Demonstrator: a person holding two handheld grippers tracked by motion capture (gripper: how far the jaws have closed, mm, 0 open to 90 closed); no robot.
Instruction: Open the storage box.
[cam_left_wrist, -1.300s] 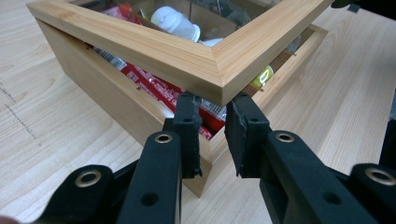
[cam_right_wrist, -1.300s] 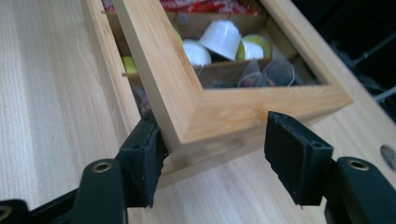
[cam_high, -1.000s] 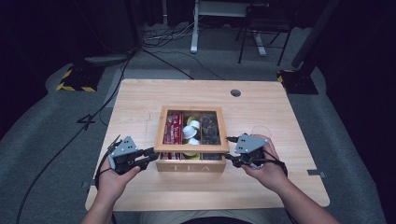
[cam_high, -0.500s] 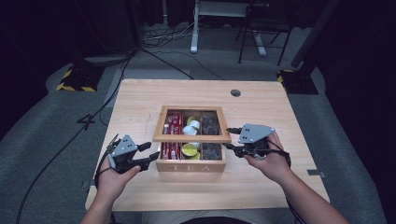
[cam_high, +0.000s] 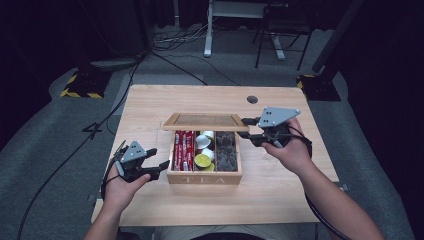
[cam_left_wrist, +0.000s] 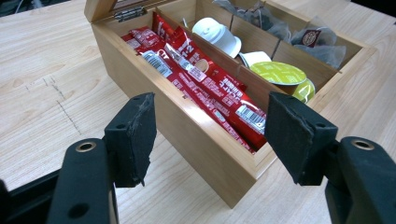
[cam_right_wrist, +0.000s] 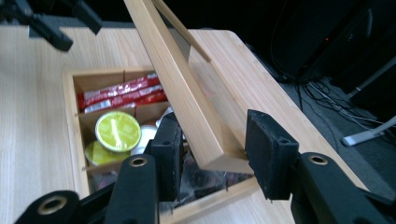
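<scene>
High view, bottom of the frame first: two forearms come up from the lower edge. The left gripper (cam_high: 152, 164) sits at lower left, just beside the left wall of the wooden tea box (cam_high: 205, 176), its jaws spread and gripping nothing; they have just been opening. In the left gripper view the two black pads stand well apart, with the near corner of the box between them but untouched.

The box stands at the centre of the light wooden table (cam_high: 150, 107), the word TEA on its front. Inside, red sachet sticks (cam_high: 183, 149) fill the left compartment, a lime-green capsule (cam_high: 203, 161) and white capsules (cam_high: 204, 140) lie in the middle one, and dark tea bags (cam_high: 227, 150) in the right.

Farther up, the hinged lid (cam_high: 205, 121) is raised, tilted above the back of the box. The right gripper (cam_high: 249, 131) is at the lid's right end; in the right gripper view the lid's wooden frame corner (cam_right_wrist: 219, 156) lies between its pads, which have just been closing, the right pad against the wood.
</scene>
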